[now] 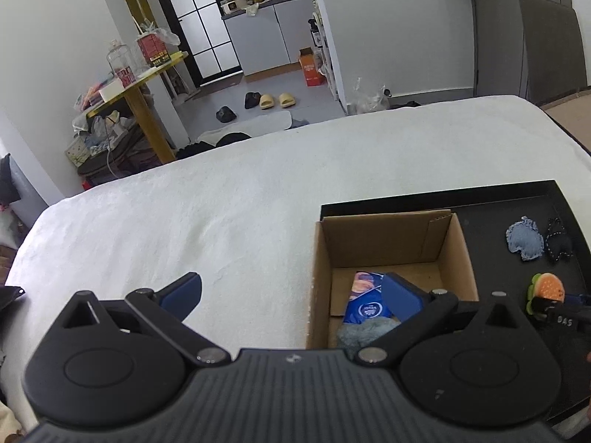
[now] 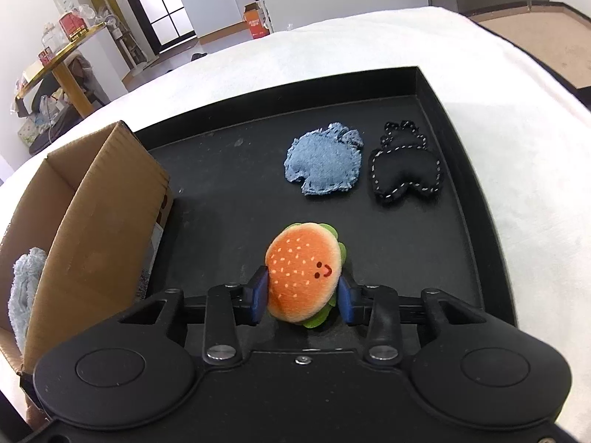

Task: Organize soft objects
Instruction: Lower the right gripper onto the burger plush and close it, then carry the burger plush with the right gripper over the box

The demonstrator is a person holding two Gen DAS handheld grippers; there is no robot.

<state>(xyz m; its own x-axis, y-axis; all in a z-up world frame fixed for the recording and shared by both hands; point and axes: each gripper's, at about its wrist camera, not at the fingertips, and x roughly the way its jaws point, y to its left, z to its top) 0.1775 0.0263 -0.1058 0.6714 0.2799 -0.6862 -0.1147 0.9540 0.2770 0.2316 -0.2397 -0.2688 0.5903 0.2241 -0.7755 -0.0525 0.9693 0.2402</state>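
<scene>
My right gripper (image 2: 302,291) is shut on a plush hamburger toy (image 2: 303,269) over the black tray (image 2: 458,118); the toy also shows in the left wrist view (image 1: 548,289). A blue denim soft toy (image 2: 323,164) and a black stitched soft toy (image 2: 406,170) lie on the tray's far side. My left gripper (image 1: 291,295) is open and empty, one finger over the white cloth, the other over the open cardboard box (image 1: 384,240). The box holds a blue packet (image 1: 365,302) and a light blue fluffy cloth (image 1: 362,332).
The tray and box rest on a white cloth-covered surface (image 1: 221,203). The box (image 2: 92,203) stands on the tray's left part. Beyond the far edge lie a yellow side table (image 1: 147,85) with clutter, slippers on the floor and a kitchen area.
</scene>
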